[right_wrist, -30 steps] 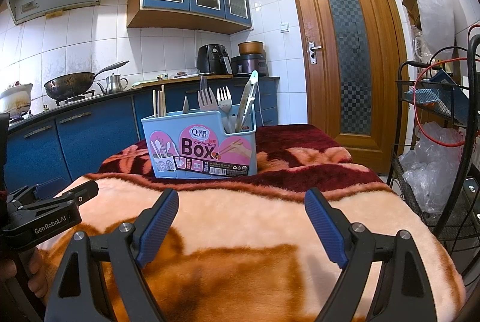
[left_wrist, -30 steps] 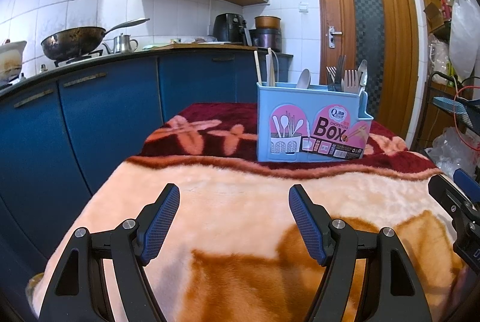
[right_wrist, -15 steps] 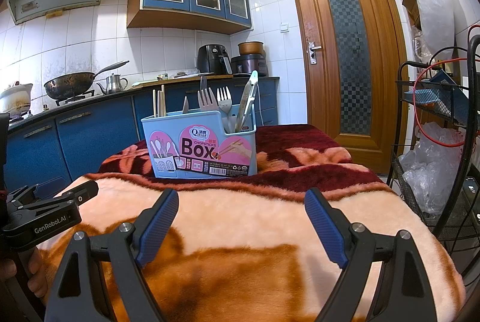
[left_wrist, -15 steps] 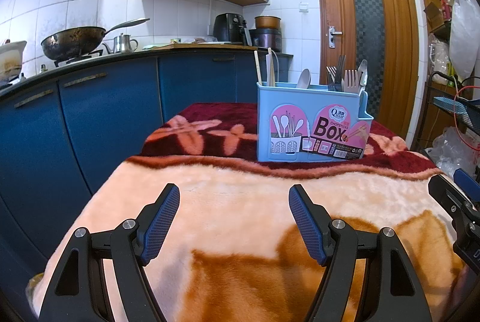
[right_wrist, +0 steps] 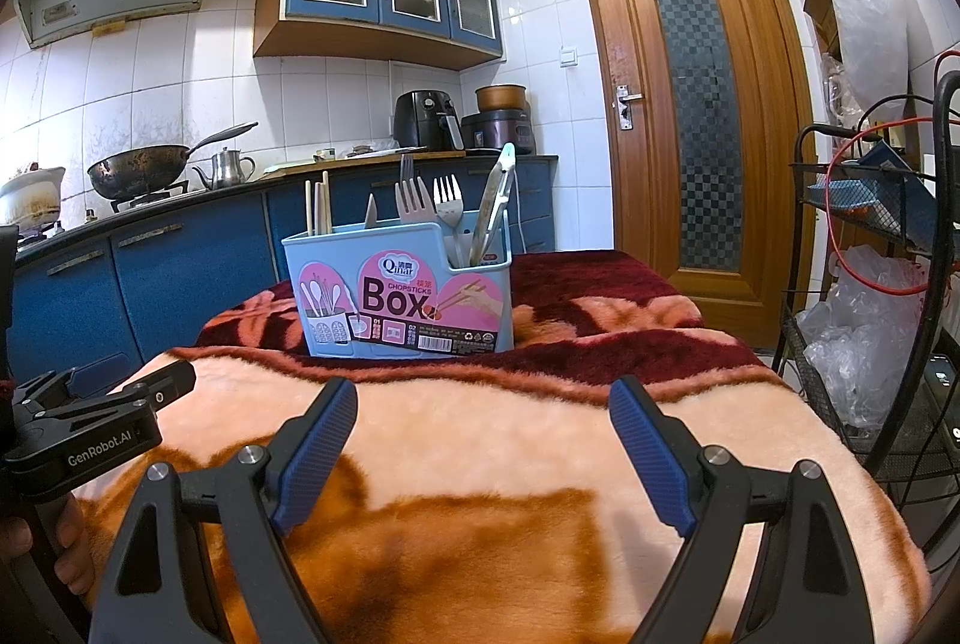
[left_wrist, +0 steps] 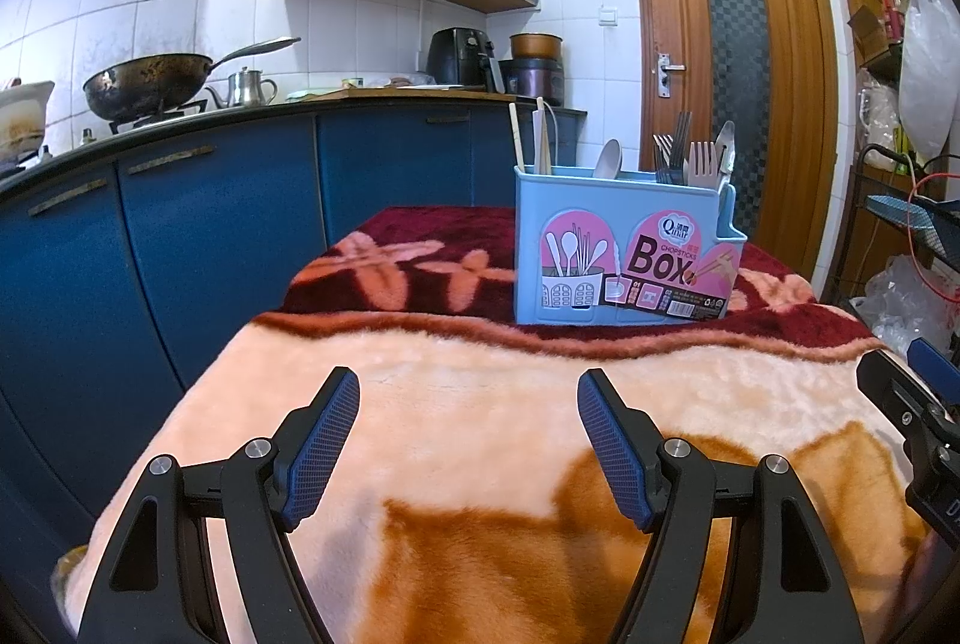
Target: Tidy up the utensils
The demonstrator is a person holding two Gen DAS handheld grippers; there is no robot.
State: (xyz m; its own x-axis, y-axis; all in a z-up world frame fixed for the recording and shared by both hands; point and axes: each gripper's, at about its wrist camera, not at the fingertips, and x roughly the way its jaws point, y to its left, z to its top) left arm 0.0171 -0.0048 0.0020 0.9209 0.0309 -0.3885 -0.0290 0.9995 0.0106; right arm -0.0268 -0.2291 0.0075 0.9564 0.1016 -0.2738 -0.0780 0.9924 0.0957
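A light blue utensil box (left_wrist: 624, 248) with a pink "Box" label stands upright on the dark red band of a blanket-covered table (left_wrist: 480, 404); it also shows in the right wrist view (right_wrist: 402, 290). It holds chopsticks (left_wrist: 528, 140), a spoon (left_wrist: 609, 158), forks (right_wrist: 423, 194) and tongs (right_wrist: 495, 200). My left gripper (left_wrist: 468, 392) is open and empty, low over the peach part of the blanket, well short of the box. My right gripper (right_wrist: 483, 401) is open and empty, beside it to the right.
Blue kitchen cabinets (left_wrist: 210, 236) with a wok (left_wrist: 150, 83) and kettle (left_wrist: 246, 86) run along the left. A wooden door (left_wrist: 732, 74) is behind the table. A black wire rack (right_wrist: 870, 284) with cables and plastic bags stands at the right.
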